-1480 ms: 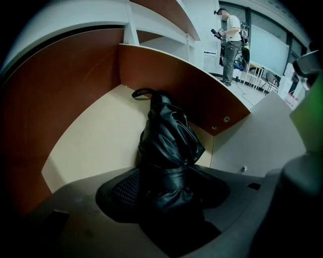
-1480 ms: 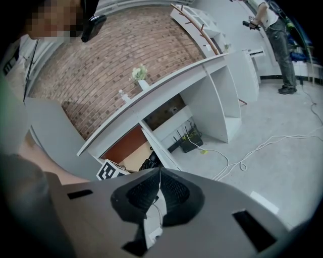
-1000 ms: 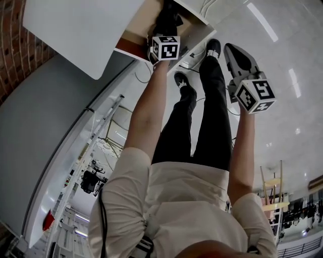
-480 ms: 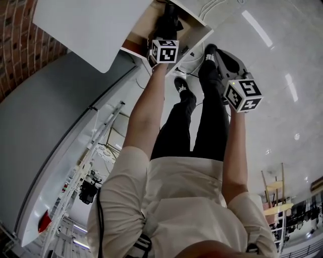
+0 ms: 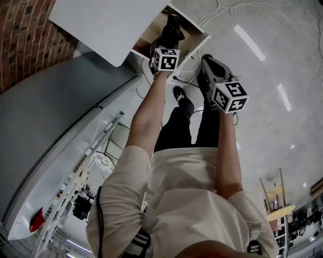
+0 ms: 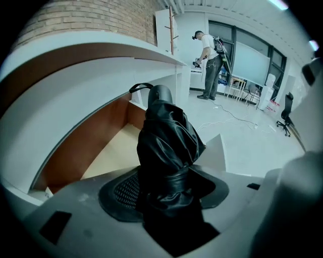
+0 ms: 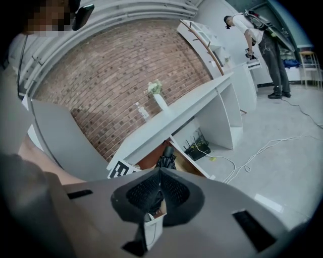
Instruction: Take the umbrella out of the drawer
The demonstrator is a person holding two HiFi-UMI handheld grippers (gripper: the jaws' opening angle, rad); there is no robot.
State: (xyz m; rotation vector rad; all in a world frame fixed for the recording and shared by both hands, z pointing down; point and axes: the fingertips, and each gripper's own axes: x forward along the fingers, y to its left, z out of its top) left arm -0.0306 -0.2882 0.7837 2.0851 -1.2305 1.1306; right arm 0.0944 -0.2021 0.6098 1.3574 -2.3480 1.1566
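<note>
The black folded umbrella [image 6: 169,146] stands up out of my left gripper [image 6: 169,196], which is shut on its lower part. Its handle end with a strap loop points away, over the open drawer [image 6: 108,153] with a pale bottom and brown sides. In the head view the left gripper [image 5: 169,41] holds the umbrella [image 5: 172,29] at the drawer [image 5: 146,36] under the white desk. My right gripper [image 5: 207,61] hangs just right of the drawer, over the floor. In the right gripper view its pads meet at the tip, so the right gripper [image 7: 160,174] is shut on nothing, and the umbrella [image 7: 166,157] shows beyond it.
The white desktop [image 5: 96,25] runs along a brick wall [image 5: 25,45] and carries a vase [image 7: 159,100]. Cables [image 5: 217,9] trail over the glossy floor. Routers [image 7: 198,148] sit in a low shelf. The person's shoes [image 5: 182,95] stand before the drawer. Another person [image 6: 209,55] works far off.
The right gripper has swung left and closer to the drawer and the left gripper. The left gripper has stayed at the drawer, shut on the umbrella. The head view has shifted.
</note>
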